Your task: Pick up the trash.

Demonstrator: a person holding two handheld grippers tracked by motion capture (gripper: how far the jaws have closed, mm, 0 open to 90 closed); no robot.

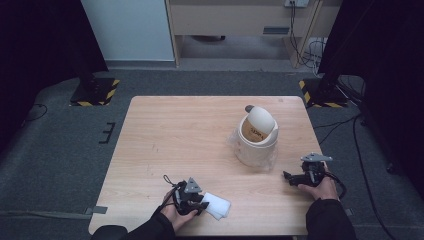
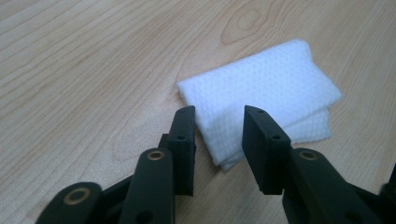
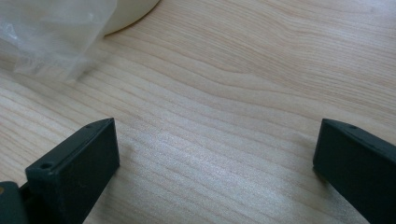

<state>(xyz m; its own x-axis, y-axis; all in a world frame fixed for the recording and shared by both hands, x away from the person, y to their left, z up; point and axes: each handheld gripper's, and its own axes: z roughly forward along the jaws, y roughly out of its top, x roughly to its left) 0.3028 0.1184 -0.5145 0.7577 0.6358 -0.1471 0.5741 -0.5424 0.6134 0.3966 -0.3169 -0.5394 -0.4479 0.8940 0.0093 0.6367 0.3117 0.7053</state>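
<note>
A folded white cloth point(image 1: 218, 205) point(image 2: 271, 84) lies flat on the wooden table point(image 1: 190, 135) near its front edge. My left gripper point(image 1: 201, 203) point(image 2: 217, 112) sits low at the cloth's near corner, its jaws a little apart, one on each side of that corner. The cloth is not bunched or lifted, and the pads do not visibly press on it. My right gripper point(image 1: 289, 176) point(image 3: 215, 126) rests at the front right with its jaws wide apart over bare wood and nothing between them.
A cream swing-lid bin point(image 1: 257, 135) point(image 3: 130, 11) with a clear plastic liner point(image 3: 51, 37) spilling around its base stands right of centre, just beyond the right gripper. Dark stands and cables sit on the floor beyond the table's far corners.
</note>
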